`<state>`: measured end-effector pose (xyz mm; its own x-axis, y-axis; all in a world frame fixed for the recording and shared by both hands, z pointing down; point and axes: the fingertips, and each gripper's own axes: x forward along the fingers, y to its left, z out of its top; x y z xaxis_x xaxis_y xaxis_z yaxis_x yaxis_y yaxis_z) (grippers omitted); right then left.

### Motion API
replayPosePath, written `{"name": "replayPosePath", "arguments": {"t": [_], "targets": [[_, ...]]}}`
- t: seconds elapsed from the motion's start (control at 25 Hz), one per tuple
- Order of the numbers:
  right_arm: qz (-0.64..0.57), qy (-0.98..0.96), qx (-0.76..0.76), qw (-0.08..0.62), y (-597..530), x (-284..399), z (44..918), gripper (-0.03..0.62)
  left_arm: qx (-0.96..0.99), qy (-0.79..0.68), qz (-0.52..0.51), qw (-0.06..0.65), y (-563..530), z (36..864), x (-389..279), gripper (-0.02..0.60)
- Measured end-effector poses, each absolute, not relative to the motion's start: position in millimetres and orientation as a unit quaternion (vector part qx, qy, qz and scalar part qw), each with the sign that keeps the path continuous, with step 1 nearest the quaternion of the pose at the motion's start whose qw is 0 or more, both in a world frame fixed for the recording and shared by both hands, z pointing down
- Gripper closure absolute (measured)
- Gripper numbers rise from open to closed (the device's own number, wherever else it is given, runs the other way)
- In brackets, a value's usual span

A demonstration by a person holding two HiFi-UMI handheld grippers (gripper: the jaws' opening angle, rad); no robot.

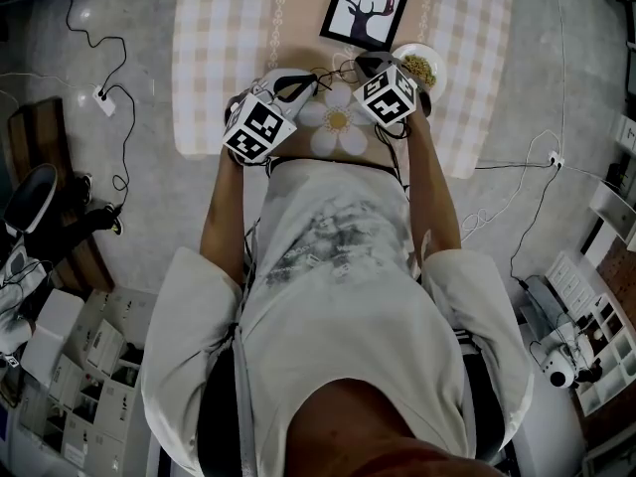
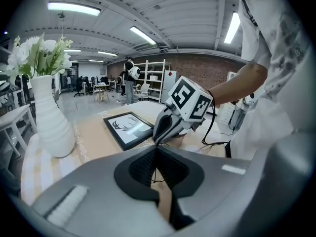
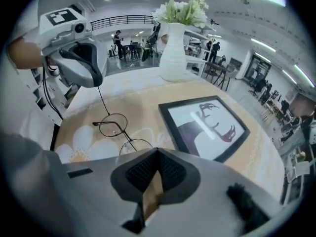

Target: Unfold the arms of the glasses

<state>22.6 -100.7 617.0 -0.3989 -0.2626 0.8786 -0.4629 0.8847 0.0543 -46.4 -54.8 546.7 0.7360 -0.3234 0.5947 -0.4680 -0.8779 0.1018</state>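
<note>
Item: glasses (image 3: 114, 126), round wire rims, thin metal arms. They sit over the far part of the daisy-shaped mat (image 1: 338, 119), between the two claws, lenses facing roughly up. Whether the frame rests on the mat or hangs just clear of it cannot be told. Left claw (image 2: 156, 152): jaws closed to a hairline on a thin wire, read as the end of one arm of the glasses. In the right gripper view that arm runs up and away from the frame to this claw's tip, above the mat's left side. Right claw (image 3: 157, 153): jaws pressed together at the tip, at the mat's far right side. A second wire and the nearer lens rim pass in under that tip, so it appears to pinch the frame, though the claw covers the contact itself. Purpose of the hold, as judged: the right claw steadies the frame against swinging while the left draws its arm outward about the hinge. A grip at the arm's end gives most leverage for least force on a fine hinge. Progress, as judged: one arm swung out at least partway; the other is not clearly seen. Also on the bench (image 1: 204, 78), under a checked cloth: framed stag picture (image 1: 365, 6) beyond the mat, white vase (image 3: 174, 51) of flowers farther beyond and to its left, and small bowl (image 1: 419, 66) just right of the mat. Handling note: the wire looks fine enough to bend or slip from the pads if pulled off-axis.
</note>
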Motion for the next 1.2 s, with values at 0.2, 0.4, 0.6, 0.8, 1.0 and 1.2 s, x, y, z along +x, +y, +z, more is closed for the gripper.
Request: {"name": "replayPosePath", "arguments": {"t": [0.2, 0.4, 0.6, 0.8, 1.0, 1.2], "targets": [[0.088, -0.825, 0.232, 0.508, -100, 24, 619, 0.577, 0.930, -0.207, 0.276, 0.129, -57, 543, -43, 0.574], [0.079, -0.827, 0.249, 0.498, -101, 24, 617, 0.576, 0.932, -0.198, 0.275, 0.129, -54, 544, -42, 0.574], [0.066, -0.839, 0.252, 0.478, -100, 20, 604, 0.576, 0.934, -0.191, 0.272, 0.128, -52, 542, -39, 0.574], [0.052, -0.848, 0.244, 0.467, -94, 15, 594, 0.574, 0.937, -0.184, 0.271, 0.126, -50, 541, -37, 0.574], [0.041, -0.856, 0.224, 0.464, -83, 4, 588, 0.500, 0.938, -0.178, 0.269, 0.125, -50, 538, -37, 0.574], [0.025, -0.863, 0.209, 0.460, -70, -8, 581, 0.483, 0.939, -0.175, 0.267, 0.125, -51, 536, -37, 0.574]]}}
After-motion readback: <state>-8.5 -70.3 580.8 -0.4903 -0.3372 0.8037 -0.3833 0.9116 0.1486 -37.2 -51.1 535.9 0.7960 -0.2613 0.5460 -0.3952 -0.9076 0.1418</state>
